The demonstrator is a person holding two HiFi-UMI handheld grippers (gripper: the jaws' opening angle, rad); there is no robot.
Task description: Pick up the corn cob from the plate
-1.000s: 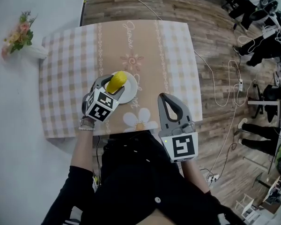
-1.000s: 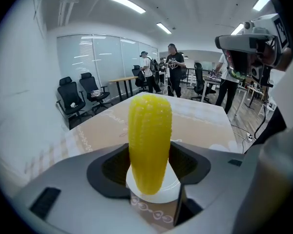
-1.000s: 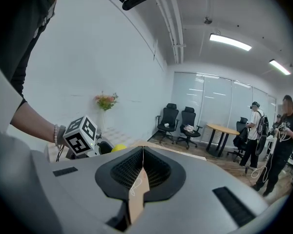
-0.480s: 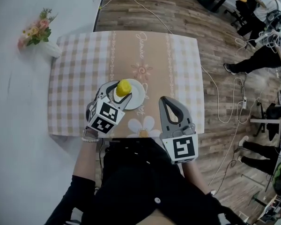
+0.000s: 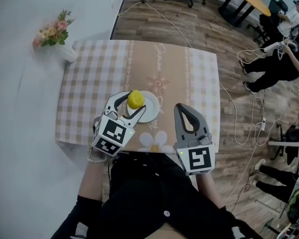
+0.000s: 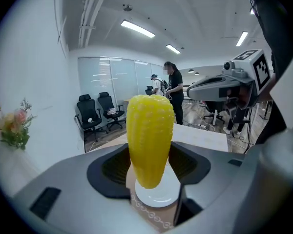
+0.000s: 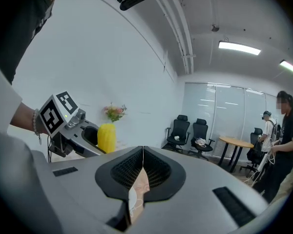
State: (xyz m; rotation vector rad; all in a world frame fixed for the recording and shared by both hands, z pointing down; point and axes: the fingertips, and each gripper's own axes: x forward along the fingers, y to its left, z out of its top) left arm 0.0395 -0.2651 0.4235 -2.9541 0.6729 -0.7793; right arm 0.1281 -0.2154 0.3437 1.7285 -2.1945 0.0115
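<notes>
Yellow plastic corn cob (image 6: pixel 149 140) stands upright between the jaws of the left gripper (image 6: pixel 150 165), which pinch it at its lower half. Its long axis runs vertically, across the line of the jaws, so the head view shows only its rounded top end (image 5: pixel 135 99).

To the far left of this gripper and well ahead of it, a small white vase of pink flowers (image 5: pixel 55 36) stands off the corner of the checked beige tablecloth (image 5: pixel 89 83).

Directly below the jaws and slightly to their right lies the white round plate (image 6: pixel 158 199). The tapered lower end of the cob appears to hang clear of it, with a gap visible in the left gripper view. The plate holds nothing else.

To the right of the plate (image 5: pixel 150 108), the right gripper (image 7: pixel 143 172) has its jaws pressed together with nothing between them. It hovers near the front edge of the table, apart from the cob.

The left gripper is the one carrying the load. The pick-up appears essentially done, and any further move is a vertical lift that depends on the grip holding the smooth, tapered cob.
</notes>
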